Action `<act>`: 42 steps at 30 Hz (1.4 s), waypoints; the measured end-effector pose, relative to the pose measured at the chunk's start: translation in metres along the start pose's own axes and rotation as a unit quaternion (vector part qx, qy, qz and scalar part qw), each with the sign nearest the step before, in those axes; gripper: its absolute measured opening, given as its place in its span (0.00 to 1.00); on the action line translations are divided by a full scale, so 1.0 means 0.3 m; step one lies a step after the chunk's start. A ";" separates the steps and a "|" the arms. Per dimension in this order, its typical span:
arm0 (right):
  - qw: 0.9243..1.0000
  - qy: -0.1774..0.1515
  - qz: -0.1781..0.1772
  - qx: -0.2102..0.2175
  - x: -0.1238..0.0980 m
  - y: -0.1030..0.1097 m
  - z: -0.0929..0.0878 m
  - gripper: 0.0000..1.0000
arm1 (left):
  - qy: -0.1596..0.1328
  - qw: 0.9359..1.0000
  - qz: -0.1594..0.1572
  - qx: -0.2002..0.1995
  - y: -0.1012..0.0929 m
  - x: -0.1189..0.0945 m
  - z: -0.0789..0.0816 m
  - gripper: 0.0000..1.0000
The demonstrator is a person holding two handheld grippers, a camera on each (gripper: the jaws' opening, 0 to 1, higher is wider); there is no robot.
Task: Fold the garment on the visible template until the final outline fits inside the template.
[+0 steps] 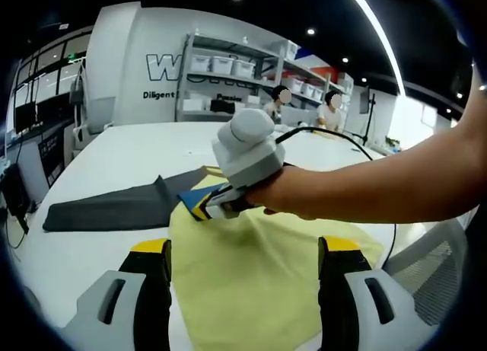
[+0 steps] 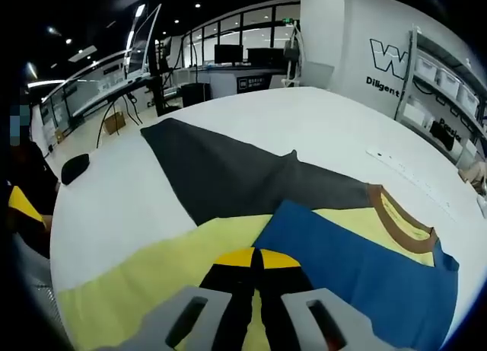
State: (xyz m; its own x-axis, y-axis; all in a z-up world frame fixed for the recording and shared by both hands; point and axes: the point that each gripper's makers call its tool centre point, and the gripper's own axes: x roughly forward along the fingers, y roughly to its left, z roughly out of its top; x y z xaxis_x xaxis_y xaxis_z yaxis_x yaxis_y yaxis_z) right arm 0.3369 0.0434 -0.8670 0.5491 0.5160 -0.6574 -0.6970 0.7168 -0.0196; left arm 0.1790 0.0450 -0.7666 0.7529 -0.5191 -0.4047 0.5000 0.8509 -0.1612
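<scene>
The garment (image 2: 228,183) lies on the white table (image 2: 304,122), with a yellow body, a dark grey sleeve (image 2: 221,176), a blue panel (image 2: 358,260) and a brown collar (image 2: 399,225). My right gripper (image 2: 255,260) has its jaws pressed together on the cloth where blue meets yellow. In the left gripper view the right gripper (image 1: 205,206), held by a person's hand, pinches the blue edge above the yellow cloth (image 1: 259,275). The grey sleeve (image 1: 106,206) stretches off to the left. My left gripper (image 1: 245,248) hovers open over the yellow cloth, holding nothing.
The table (image 1: 152,149) runs on wide behind the garment. Shelves with white bins (image 1: 228,65) and two seated people stand at the back. A mesh chair (image 1: 434,252) sits at the table's right edge. A black cable (image 1: 335,134) trails from the right gripper. Desks with monitors (image 2: 228,58) line the far side.
</scene>
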 end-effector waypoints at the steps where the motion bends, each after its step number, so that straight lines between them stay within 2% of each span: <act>1: 1.000 -0.001 0.000 0.000 -0.003 0.000 -0.001 0.00 | 0.001 1.000 0.000 0.001 0.000 0.000 -0.001 0.75; 4: 1.000 -0.009 -0.004 -0.005 -0.022 -0.006 0.009 0.00 | 0.003 1.000 0.000 0.001 0.000 0.000 -0.004 0.75; 6: 1.000 -0.022 -0.009 -0.005 -0.044 -0.010 0.022 0.08 | 0.004 1.000 0.000 0.002 -0.002 0.001 -0.005 0.74; 9: 1.000 -0.022 -0.014 -0.004 -0.070 -0.020 0.010 0.08 | 0.005 1.000 -0.002 0.005 -0.007 0.002 -0.006 0.74; 12: 0.999 -0.034 -0.030 -0.001 -0.117 -0.039 0.006 0.23 | 0.006 1.000 -0.003 0.008 -0.010 0.001 -0.006 0.74; 14: 0.999 -0.039 -0.034 0.000 -0.151 -0.050 0.001 0.24 | 0.007 1.000 -0.004 0.009 -0.012 0.001 -0.007 0.74; 15: 0.999 -0.040 -0.035 0.000 -0.163 -0.053 -0.002 0.28 | 0.007 1.000 -0.004 0.010 -0.014 0.001 -0.007 0.75; 17: 0.998 -0.047 -0.039 0.005 -0.187 -0.059 -0.009 0.46 | 0.008 1.000 -0.006 0.013 -0.018 0.002 -0.008 0.75; 18: 0.998 -0.046 -0.042 0.012 -0.197 -0.063 -0.017 0.58 | 0.009 1.000 -0.006 0.014 -0.020 0.002 -0.009 0.75; 19: 0.997 -0.053 -0.047 0.018 -0.214 -0.069 -0.023 0.63 | 0.010 1.000 -0.007 0.015 -0.021 0.003 -0.011 0.75; 29: 0.995 -0.060 -0.069 0.026 -0.336 -0.081 -0.076 0.65 | 0.019 0.999 -0.018 0.030 -0.047 0.006 -0.025 0.75; 31: 0.994 -0.064 -0.083 0.030 -0.392 -0.099 -0.096 0.66 | 0.021 0.999 -0.021 0.032 -0.053 0.007 -0.028 0.75; 42: 0.989 -0.077 -0.114 0.054 -0.570 -0.102 -0.178 0.64 | 0.030 0.998 -0.032 0.045 -0.074 0.011 -0.044 0.75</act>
State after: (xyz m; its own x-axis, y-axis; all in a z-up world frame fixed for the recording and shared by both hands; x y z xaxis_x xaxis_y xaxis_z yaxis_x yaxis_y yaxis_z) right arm 0.2395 -0.0919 -0.7943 0.7553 0.3951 -0.5229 -0.4991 0.8639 -0.0683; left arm 0.1649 0.0255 -0.7763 0.6928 -0.5634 -0.4501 0.5838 0.8046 -0.1084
